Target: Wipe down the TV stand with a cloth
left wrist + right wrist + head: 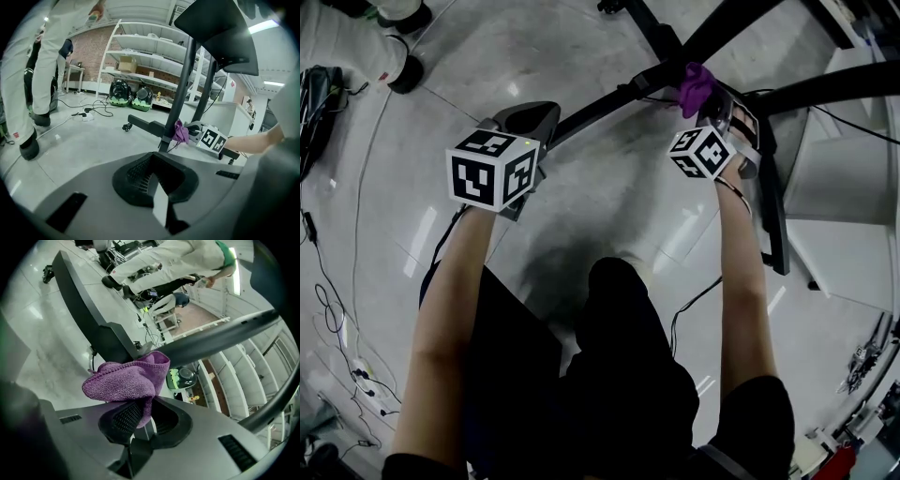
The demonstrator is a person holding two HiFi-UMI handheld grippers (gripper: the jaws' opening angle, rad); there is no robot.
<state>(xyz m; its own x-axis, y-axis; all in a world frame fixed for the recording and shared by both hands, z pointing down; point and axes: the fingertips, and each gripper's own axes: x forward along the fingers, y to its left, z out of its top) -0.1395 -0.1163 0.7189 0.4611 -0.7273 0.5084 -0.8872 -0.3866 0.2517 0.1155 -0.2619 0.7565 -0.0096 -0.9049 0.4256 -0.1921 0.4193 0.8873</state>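
The black TV stand (609,98) rests on the grey floor, its base leg running left from the upright poles (180,89). A purple cloth (696,86) is pressed where the base meets a pole. My right gripper (712,103) is shut on this cloth (129,380), which bunches over its pads against the black bar (93,329). My left gripper (528,120) hovers to the left above the floor, apart from the stand, shut with nothing in it. From the left gripper (154,187) view, the cloth (181,132) and right gripper (206,136) show at the pole's foot.
A person in white trousers and dark shoes (398,47) stands at the far left. Cables (328,291) and a power strip (86,116) lie on the floor. White shelving (140,61) with green-black bags (121,91) lines the back wall. A white cabinet (844,159) stands at the right.
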